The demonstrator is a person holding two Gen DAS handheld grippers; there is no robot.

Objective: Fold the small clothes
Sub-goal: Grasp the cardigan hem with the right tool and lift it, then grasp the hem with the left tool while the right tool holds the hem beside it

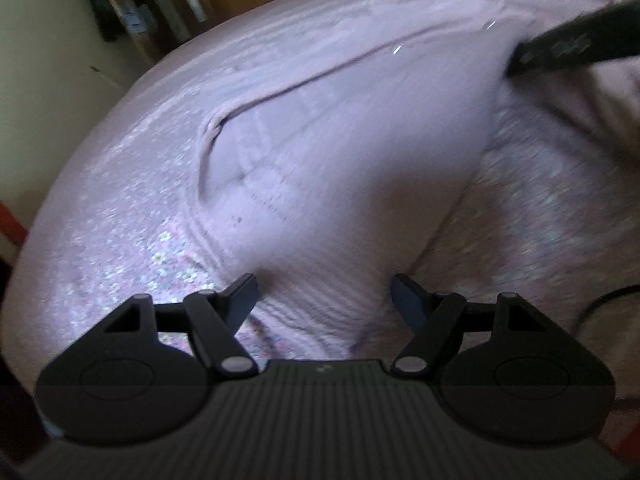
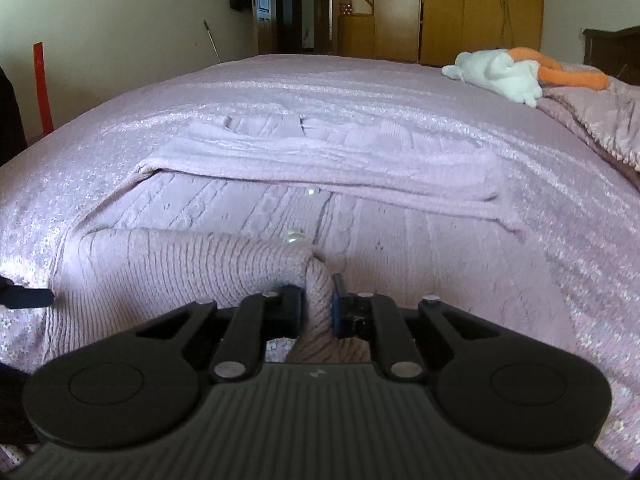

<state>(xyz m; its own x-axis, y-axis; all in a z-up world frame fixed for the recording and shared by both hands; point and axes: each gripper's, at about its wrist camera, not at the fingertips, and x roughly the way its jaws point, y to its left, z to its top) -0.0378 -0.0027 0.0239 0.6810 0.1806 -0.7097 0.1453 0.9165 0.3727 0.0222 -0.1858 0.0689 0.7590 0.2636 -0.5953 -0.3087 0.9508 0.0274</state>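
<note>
While your right gripper (image 2: 316, 304) pinches a raised ridge of the pale lilac ribbed-knit cardigan (image 2: 280, 208), its jaws closed tight on the fabric, your left gripper (image 1: 324, 300) hangs wide open with nothing between its fingers, just over the near ribbed hem. The cardigan lies spread on the pink flower-printed bedspread (image 2: 540, 200), with one sleeve already laid across its far part and small clear buttons (image 2: 294, 236) showing along the middle. You appear to be partway through a fold: the near portion is lifted and rolled leftward in the right wrist view. Next, I'd judge, you need the left gripper to close on the near hem or left edge so both corners travel together; otherwise the knit will likely sag and skew. Carry the pinched fold toward the far side and lay it flat. A white and orange soft toy (image 2: 508, 70) sits far right, well clear.
</note>
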